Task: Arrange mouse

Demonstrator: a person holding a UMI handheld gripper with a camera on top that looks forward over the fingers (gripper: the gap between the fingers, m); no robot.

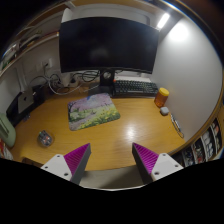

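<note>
Tool (pixel 111 160) hangs wide open, empty, above desk (pixel 120 140), mousepad (pixel 92 111) beyond its fingers.

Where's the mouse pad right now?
In the gripper view, the mouse pad lies on the desk beyond the open tool, before the monitor.

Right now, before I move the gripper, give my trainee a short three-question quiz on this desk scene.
1. True or false: the gripper holds something between its fingers.
2. Which lies nearest ahead of the fingers? A) the dark rectangular keyboard B) the rectangular mouse mat with a pastel picture C) the large black monitor
3. Fill in: the orange cylindrical container stands on the wooden desk beside a small white ____ object, probably the mouse.

Key: 1 false, the fingers are open and empty. 2 B. 3 rounded.
</note>
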